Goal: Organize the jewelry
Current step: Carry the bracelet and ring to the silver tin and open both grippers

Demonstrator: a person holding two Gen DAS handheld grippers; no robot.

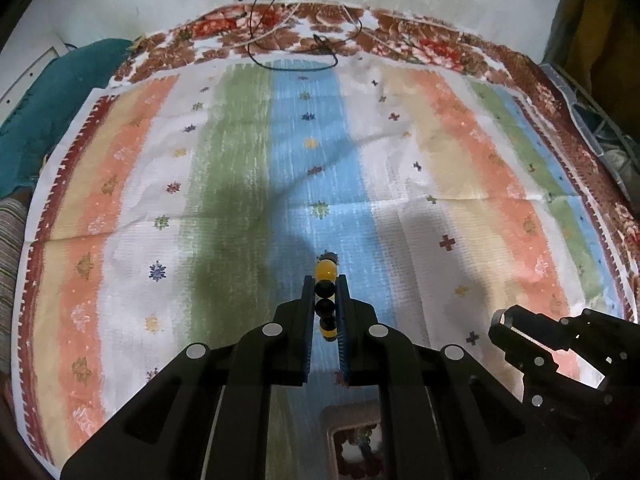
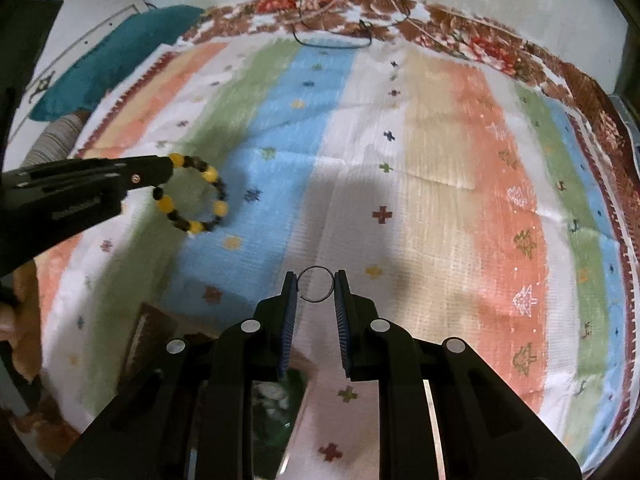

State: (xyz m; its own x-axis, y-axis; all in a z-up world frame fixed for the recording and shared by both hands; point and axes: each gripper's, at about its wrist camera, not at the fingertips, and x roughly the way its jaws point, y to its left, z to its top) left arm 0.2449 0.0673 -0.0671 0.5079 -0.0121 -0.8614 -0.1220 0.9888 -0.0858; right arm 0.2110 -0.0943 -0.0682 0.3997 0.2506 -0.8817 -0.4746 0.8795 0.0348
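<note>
My left gripper (image 1: 325, 286) is shut on a yellow and black beaded bracelet (image 1: 325, 280) and holds it above the striped cloth (image 1: 240, 152). In the right wrist view the same bracelet (image 2: 196, 194) hangs as a full loop from the left gripper (image 2: 166, 168) at the left. My right gripper (image 2: 316, 280) is shut on a thin dark wire ring (image 2: 316, 285), held between its fingertips above the cloth (image 2: 440, 160). The right gripper also shows at the lower right of the left wrist view (image 1: 502, 320).
A brown jewelry box (image 1: 354, 444) lies open below the left gripper; it also shows in the right wrist view (image 2: 148, 332). A black cord (image 1: 292, 52) lies at the cloth's far edge. A teal cushion (image 1: 52, 92) sits at the far left.
</note>
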